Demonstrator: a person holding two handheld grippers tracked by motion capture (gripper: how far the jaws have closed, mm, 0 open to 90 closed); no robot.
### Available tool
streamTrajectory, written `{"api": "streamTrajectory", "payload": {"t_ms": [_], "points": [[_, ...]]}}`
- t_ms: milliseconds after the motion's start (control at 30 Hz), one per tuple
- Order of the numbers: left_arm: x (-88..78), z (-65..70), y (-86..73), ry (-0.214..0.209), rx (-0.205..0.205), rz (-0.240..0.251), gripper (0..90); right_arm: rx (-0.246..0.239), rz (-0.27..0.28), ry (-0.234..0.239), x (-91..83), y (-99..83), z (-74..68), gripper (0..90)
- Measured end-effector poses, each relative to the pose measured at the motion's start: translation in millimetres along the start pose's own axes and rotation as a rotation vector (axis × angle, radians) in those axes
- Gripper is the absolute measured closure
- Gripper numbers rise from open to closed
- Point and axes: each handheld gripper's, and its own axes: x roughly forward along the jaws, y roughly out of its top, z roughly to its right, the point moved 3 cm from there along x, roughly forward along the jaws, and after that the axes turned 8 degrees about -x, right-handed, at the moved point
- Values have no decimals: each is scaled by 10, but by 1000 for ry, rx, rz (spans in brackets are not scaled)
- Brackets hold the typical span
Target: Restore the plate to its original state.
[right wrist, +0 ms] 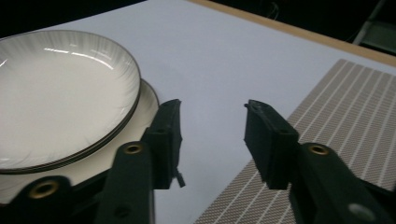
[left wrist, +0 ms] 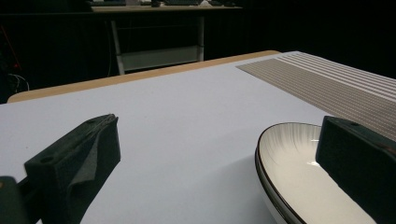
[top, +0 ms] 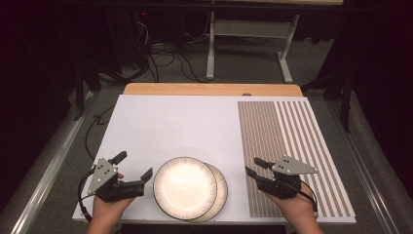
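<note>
Two plates [top: 185, 187] are lying stacked at the table's [top: 170, 122] near edge.
Left gripper [top: 134, 170] and right gripper [top: 255, 167] are flanking them, fingers spread, apparently touching neither plate.

lower plate [top: 220, 187] mostly hidden under upper plate [top: 185, 186]

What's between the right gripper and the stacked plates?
Nothing. In the high view a bare strip of white table sheet separates the right gripper from the stacked plates; its open jaws hold nothing in the right gripper view.
</note>
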Motion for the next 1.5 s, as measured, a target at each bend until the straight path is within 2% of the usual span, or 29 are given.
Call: {"api": "streamTrajectory", "payload": {"t_ms": [33, 133, 200, 233, 267, 333, 367, 500, 667, 733, 833, 867, 900, 967, 1000, 1033, 1067, 1100, 1133, 1367, 1500], "points": [[0, 0, 0, 0, 0, 0, 6, 0, 0, 0, 0, 0, 0, 501], [2, -8, -4, 4, 1, -3, 6, -3, 29, -43, -81, -12, 50, 361], [4, -12, -5, 5, 1, -4, 6, 4, 53, -67, -132, -29, 101, 249], [5, -13, -4, 4, 0, -4, 6, 13, 60, -82, -173, -61, 155, 146], [8, -13, -4, 1, -8, -5, 6, 13, 60, -82, -173, -61, 155, 146], [11, -16, -4, -7, -15, -19, 6, 24, 57, -82, -190, -93, 199, 22], [12, -7, 0, -9, -16, -16, 6, 23, 54, -89, -192, -104, 214, 5], [-10, 25, 19, 2, 12, -16, 6, 23, 71, -101, -230, -131, 223, 5], [-50, 32, 30, 17, 9, -5, 33, 17, 78, -104, -240, -126, 229, 5], [-88, 39, 41, 4, 5, 10, 86, 11, 71, -97, -236, -121, 216, 5], [-120, 55, 40, -20, 11, 19, 300, 0, 70, -93, -222, -113, 195, 5], [-124, 59, 30, -42, 6, 18, 300, 5, 68, -89, -215, -112, 190, 5], [-129, 62, 15, -62, 11, 9, 411, 1, 72, -86, -205, -112, 193, 5], [-114, 66, -21, -89, 14, -35, 577, 10, 62, -85, -192, -118, 186, 5], [-105, 69, -43, -99, 14, -55, 716, 14, 60, -86, -183, -120, 189, 5], [-99, 70, -62, -96, 20, -71, 716, 14, 60, -86, -183, -120, 189, 5], [-92, 69, -74, -92, 20, -88, 856, 9, 62, -87, -177, -116, 196, 5], [-85, 68, -81, -88, 17, -96, 896, 9, 59, -86, -174, -118, 194, 6], [-77, 70, -90, -86, 12, -104, 897, 11, 57, -83, -172, -124, 191, 6], [14, 118, -177, -64, 45, -205, 899, 12, 57, -80, -185, -132, 189, 6], [46, 139, -214, -71, 49, -235, 900, 29, 55, -77, -181, -143, 202, 6]]}}
